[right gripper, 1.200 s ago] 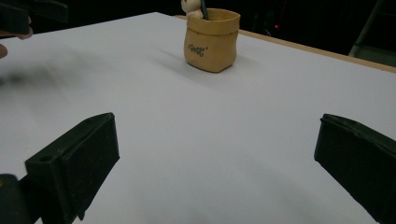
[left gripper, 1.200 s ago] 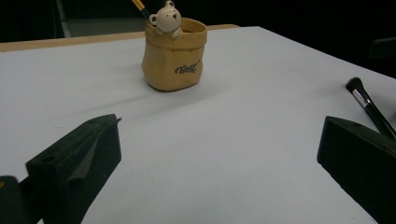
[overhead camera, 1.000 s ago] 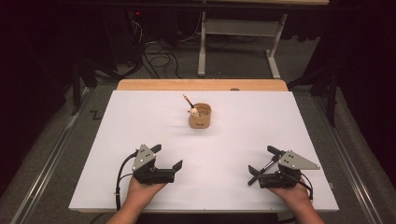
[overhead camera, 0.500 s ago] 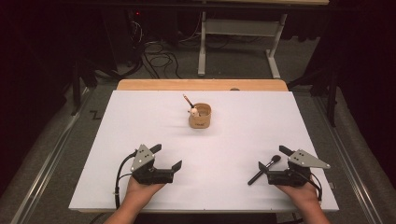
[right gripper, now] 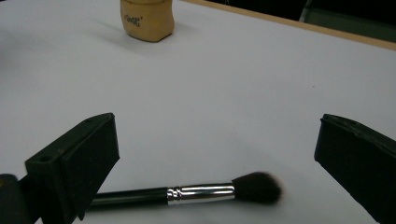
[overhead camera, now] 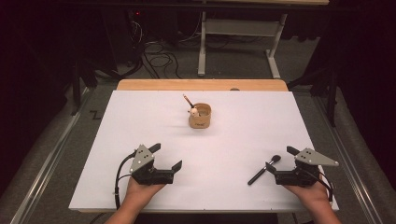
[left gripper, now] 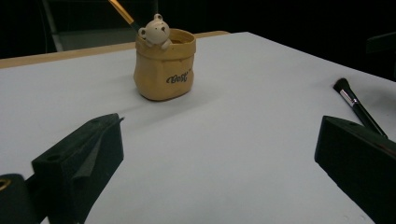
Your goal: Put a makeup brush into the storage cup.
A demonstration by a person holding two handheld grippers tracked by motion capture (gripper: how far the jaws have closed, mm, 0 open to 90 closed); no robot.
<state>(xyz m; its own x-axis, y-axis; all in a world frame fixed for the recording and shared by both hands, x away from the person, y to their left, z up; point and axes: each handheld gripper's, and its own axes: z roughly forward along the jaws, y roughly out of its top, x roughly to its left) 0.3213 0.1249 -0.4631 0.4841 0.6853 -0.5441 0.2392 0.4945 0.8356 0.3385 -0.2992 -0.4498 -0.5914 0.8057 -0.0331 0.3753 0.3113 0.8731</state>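
A black makeup brush point(overhead camera: 264, 170) with a silver ferrule lies flat on the white table point(overhead camera: 140, 116) at the front right. My right gripper point(overhead camera: 281, 161) stands open just right of it. In the right gripper view the brush point(right gripper: 187, 193) lies low between the two jaws of the gripper point(right gripper: 215, 126), touching neither. A tan pot point(overhead camera: 200, 117) with a small bear on its rim stands at the table's middle back, with a second brush point(overhead camera: 187, 100) standing in it. My left gripper point(overhead camera: 166, 157) rests open and empty at the front left. The left gripper point(left gripper: 219, 123) faces the pot point(left gripper: 163, 65).
A wooden strip point(overhead camera: 201, 84) borders the table's far edge. Beyond it are a metal stand point(overhead camera: 238, 46) and cables point(overhead camera: 159, 56) on the floor. In the left gripper view the lying brush point(left gripper: 357, 106) shows at the far right.
My right gripper has drawn back to the right, away from the brush, which stays lying in the same place. The left gripper has not moved.
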